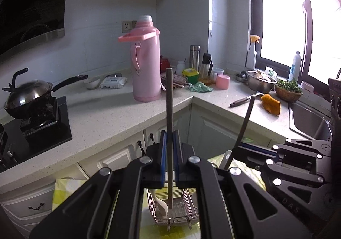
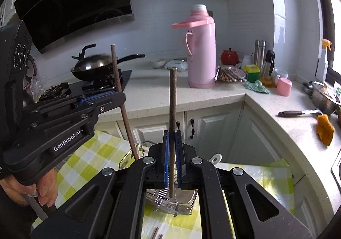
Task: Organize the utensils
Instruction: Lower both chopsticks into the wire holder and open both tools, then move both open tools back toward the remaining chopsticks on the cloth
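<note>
My left gripper [image 1: 169, 135] is shut on a brown chopstick [image 1: 169, 100] that stands upright between its blue pads. My right gripper [image 2: 172, 135] is shut on a second upright chopstick [image 2: 172, 100]. Each gripper also shows in the other's view: the right gripper [image 1: 239, 149] with its tilted chopstick [image 1: 246, 119], and the left gripper [image 2: 116, 93] with its chopstick [image 2: 122, 100], held by a hand. Below both hangs a wire utensil basket [image 1: 192, 216] [image 2: 186, 207] holding a white spoon [image 1: 159, 202]. Two loose chopsticks [image 2: 156, 234] lie on the checked cloth.
A yellow checked cloth [image 2: 93, 153] covers the surface under the basket. Behind runs an L-shaped counter [image 1: 110, 117] with a pink thermos [image 1: 146, 62], a lidded wok [image 1: 32, 94] on a stove, bottles, a steel bowl [image 1: 261, 84], an orange cloth [image 1: 270, 104] and a sink [image 1: 309, 123].
</note>
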`<state>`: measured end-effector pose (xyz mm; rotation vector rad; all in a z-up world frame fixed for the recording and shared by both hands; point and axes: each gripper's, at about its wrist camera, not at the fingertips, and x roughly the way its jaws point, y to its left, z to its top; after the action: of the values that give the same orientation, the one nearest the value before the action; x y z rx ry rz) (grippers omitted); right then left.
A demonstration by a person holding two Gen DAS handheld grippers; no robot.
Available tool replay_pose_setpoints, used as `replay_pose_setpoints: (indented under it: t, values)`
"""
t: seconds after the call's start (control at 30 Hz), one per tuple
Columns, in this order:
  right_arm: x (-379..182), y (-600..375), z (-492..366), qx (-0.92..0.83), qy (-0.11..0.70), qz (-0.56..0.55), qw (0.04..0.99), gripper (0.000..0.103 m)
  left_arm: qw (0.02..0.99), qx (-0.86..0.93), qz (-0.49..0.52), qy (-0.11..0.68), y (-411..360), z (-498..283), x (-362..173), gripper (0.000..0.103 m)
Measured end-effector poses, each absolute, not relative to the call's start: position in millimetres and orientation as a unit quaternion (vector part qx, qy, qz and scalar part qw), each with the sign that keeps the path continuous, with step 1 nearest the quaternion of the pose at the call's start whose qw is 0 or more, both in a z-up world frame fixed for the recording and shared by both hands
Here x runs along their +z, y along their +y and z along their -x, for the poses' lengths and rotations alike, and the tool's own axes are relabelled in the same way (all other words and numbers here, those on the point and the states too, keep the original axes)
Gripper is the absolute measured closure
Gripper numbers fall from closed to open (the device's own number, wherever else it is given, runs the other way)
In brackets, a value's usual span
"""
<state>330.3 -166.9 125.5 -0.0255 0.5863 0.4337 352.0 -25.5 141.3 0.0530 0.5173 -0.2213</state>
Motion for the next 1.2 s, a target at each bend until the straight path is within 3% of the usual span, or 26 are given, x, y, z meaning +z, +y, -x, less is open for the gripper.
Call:
replay_pose_setpoints:
  t: [0.33,0.63,0.77,0.8,0.9,1.03,1.2]
  values:
    - [66,-159,-363,0.212,0.348,-0.007,0.913,0.096,0.940,-0.114,-0.014,0.323,-16,-386,76,0.097]
    - [56,-167,-380,0.180,0.350,-0.017,0.919,0.091,0.947,-0.085,0.005,0.310,-5,-388,71,0.094]
    - [57,-175,-380,0.166,0.339,-0.019,0.926,0.061,0.948,-0.076,0.013,0.309,4,-388,72,0.089]
    - [59,-178,-378,0.162,0.333,-0.021,0.929,0.060,0.948,-0.074,0.015,0.308,6,-387,72,0.089]
    - [66,-188,-372,0.152,0.319,-0.030,0.935,0.060,0.950,-0.070,0.022,0.303,11,-382,74,0.083]
    - [78,-203,-353,0.147,0.300,-0.039,0.942,0.061,0.956,-0.060,0.036,0.286,22,-362,82,0.058]
    - [80,-219,-320,0.147,0.288,-0.053,0.945,0.060,0.963,-0.043,0.055,0.259,37,-321,92,0.037]
